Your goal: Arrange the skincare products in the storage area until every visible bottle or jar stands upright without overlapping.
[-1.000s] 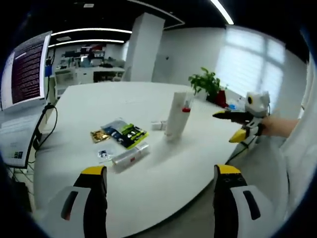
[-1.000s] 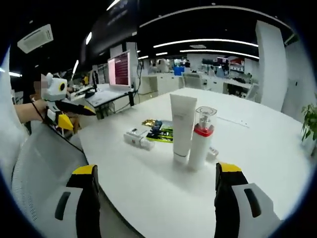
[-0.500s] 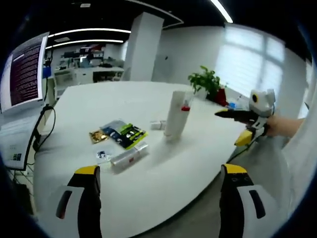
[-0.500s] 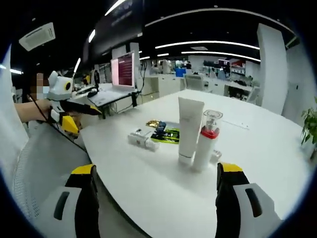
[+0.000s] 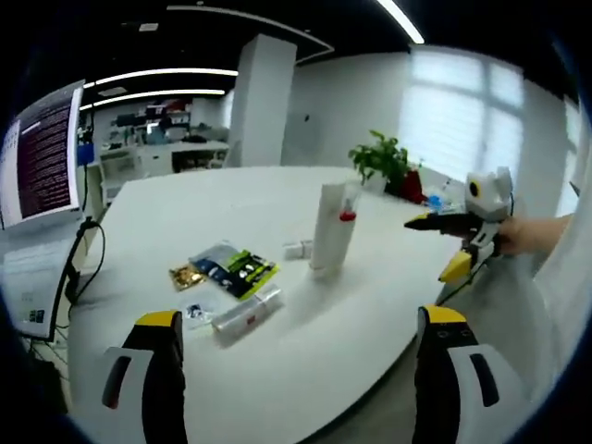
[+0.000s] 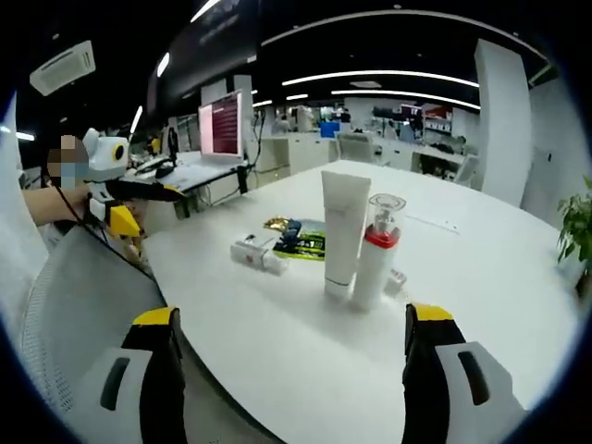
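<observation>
Small tube lies flat on white table, long axis diagonal, on the left gripper's side of upright tall tube; left gripper nearer than right gripper, both open, empty.

An open-plan office is indicated: a large white round table, a lit monitor at left, desks behind, ceiling strip lights, a potted plant.

My two cameras face each other from off the white table, both sharing the standing tube.
</observation>
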The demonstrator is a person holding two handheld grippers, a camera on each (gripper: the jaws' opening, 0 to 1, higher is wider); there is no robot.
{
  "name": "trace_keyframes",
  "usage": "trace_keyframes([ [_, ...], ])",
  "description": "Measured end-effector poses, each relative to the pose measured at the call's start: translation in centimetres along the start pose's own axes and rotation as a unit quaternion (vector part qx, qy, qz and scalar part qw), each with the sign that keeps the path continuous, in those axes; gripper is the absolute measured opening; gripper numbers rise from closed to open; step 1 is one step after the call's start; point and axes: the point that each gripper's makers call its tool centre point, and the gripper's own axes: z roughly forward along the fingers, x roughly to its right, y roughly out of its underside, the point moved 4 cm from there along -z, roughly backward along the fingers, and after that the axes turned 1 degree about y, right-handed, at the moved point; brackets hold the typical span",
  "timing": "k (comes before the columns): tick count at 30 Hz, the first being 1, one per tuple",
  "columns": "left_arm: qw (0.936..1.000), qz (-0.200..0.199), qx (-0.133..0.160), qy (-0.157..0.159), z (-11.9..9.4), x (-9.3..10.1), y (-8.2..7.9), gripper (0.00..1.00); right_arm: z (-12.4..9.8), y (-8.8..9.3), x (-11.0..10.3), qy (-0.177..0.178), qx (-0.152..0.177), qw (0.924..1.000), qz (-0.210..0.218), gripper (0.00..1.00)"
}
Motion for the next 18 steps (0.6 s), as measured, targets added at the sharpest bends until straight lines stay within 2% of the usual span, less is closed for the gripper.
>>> trace_keyframes([
  [4, 0.9993, 0.013, -0.033, -0.007, 0.5, -0.2, 0.8, 0.98, 0.0, 0.0, 0.0, 0.001, -0.002, 1.0000, 0.002, 0.98],
  [8, 0.9980, 0.038, -0.050, -0.007, 1.2, -0.4, 1.2, 0.98, 0.1, 0.1, 0.0, -0.001, -0.002, 1.0000, 0.003, 0.98],
  [12, 0.9948, 0.043, -0.092, -0.002, 1.9, -1.3, 2.6, 0.89, 0.3, 0.2, -0.3, -0.004, -0.010, 0.9999, -0.002, 0.98],
  [16, 0.9942, 0.045, -0.097, 0.005, 2.5, -1.8, 2.7, 0.85, 0.3, 0.4, -0.2, -0.004, -0.015, 0.9999, -0.002, 0.98],
  [18, 0.9925, 0.047, -0.113, 0.008, 2.9, -1.9, 3.0, 0.82, 0.3, 0.5, -0.2, -0.003, -0.016, 0.9999, -0.001, 0.98],
])
